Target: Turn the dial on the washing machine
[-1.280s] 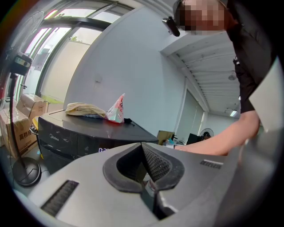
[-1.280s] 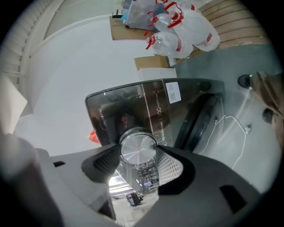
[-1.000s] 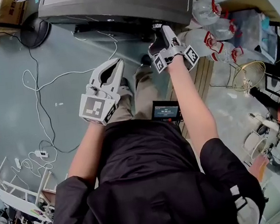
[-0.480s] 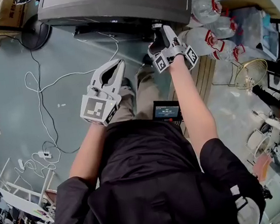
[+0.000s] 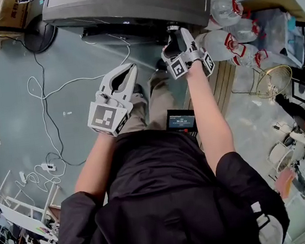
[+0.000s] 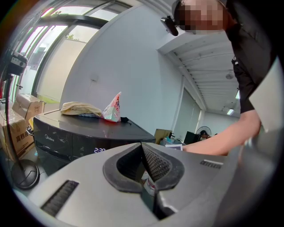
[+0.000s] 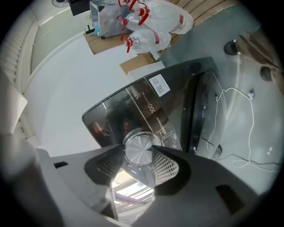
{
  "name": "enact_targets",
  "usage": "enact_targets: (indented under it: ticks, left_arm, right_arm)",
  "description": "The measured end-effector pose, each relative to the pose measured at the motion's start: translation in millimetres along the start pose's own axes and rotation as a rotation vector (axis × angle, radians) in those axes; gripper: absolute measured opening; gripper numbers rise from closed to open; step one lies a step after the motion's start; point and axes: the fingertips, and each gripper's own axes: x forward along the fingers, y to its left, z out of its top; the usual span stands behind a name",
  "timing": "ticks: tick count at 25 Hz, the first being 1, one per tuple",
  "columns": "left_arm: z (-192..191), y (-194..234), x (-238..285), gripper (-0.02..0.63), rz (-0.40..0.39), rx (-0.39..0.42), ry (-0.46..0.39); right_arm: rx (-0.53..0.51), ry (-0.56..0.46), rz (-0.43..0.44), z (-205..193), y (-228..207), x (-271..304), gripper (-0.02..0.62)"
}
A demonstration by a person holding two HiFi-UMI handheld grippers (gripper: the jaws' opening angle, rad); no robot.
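A dark washer (image 5: 126,5) stands ahead of the person. The right gripper (image 5: 173,32) reaches level to its front panel, much nearer than the left gripper (image 5: 121,75), whose jaws are together and empty. The round silver dial (image 7: 138,148) faces the right gripper head-on, clamped between its jaws

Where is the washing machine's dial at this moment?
In the right gripper view, the silver dial sits near the picture's centre on the dark control panel, clamped on both sides by the right gripper.
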Motion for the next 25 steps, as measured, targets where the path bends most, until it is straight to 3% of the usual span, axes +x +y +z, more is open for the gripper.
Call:
enact_targets:
  ticks: [25]
  left_arm:
    - [1, -27, 31, -0.005, -0.077, 0.041, 0.065]
  right_arm:
    - [0.206, -0.026, 0.103, -1, -2, -2, 0.201]
